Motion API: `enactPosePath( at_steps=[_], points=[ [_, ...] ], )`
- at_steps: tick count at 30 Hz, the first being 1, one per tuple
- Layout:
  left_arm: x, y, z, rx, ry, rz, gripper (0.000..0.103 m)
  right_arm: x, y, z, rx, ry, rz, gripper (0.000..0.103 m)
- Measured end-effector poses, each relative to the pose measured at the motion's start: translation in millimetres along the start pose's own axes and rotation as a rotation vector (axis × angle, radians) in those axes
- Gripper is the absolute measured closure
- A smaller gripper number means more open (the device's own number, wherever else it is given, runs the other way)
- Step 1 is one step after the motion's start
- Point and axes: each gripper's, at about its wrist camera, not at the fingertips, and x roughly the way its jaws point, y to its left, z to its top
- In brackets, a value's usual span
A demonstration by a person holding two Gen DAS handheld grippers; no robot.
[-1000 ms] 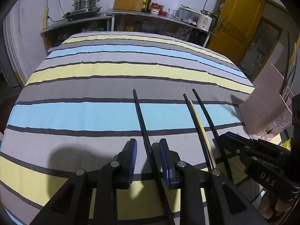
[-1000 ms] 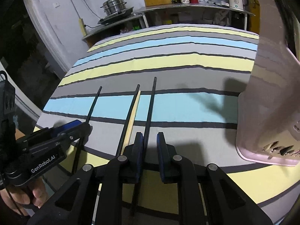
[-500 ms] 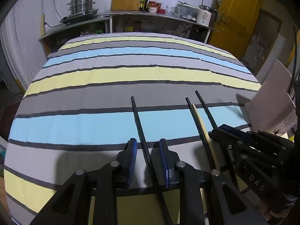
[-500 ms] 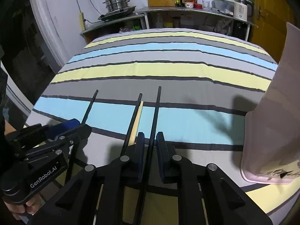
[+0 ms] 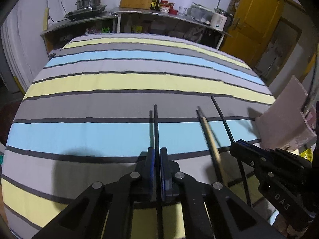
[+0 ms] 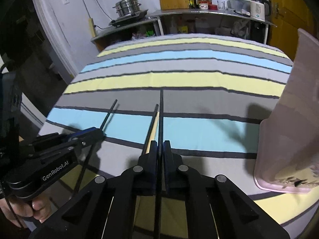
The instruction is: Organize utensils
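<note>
My left gripper (image 5: 157, 151) is shut on a black chopstick (image 5: 156, 127) and holds it just above the striped cloth; its shadow lies beside it. My right gripper (image 6: 160, 144) is shut on another black chopstick (image 6: 161, 115), also lifted. A black chopstick (image 6: 153, 122) and a wooden chopstick (image 6: 153, 131) lie side by side on the cloth between the two grippers; the wooden one also shows in the left wrist view (image 5: 210, 137). A pink utensil holder (image 6: 289, 131) stands at the right and shows in the left wrist view (image 5: 287, 123).
The table has a striped cloth (image 5: 119, 79) in grey, blue and yellow. Behind it is a counter (image 6: 199, 12) with a steel pot (image 6: 127, 6), bottles, jars and a kettle (image 6: 258, 10). A yellow door (image 5: 253, 25) is at the back right.
Both grippers have closed on their black chopsticks and lifted them off the cloth. The middle pair of chopsticks has stayed in place.
</note>
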Motion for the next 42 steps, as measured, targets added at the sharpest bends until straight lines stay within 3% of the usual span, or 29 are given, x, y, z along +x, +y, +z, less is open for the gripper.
enactPosePath(
  at_steps=[26,42],
  points=[
    [-156.3,-33.6,-2.6,0.050,-0.183,-0.164,0.098,-149.3,1.3,-5.5,0.036,-0.241,0.065,0.097],
    [-174.4,-81.2,-4.9,0.126,-0.189,-0.237,0.098,-197.5,-29.9,-26.3,0.097,-0.312,0.028,0.097]
  ],
)
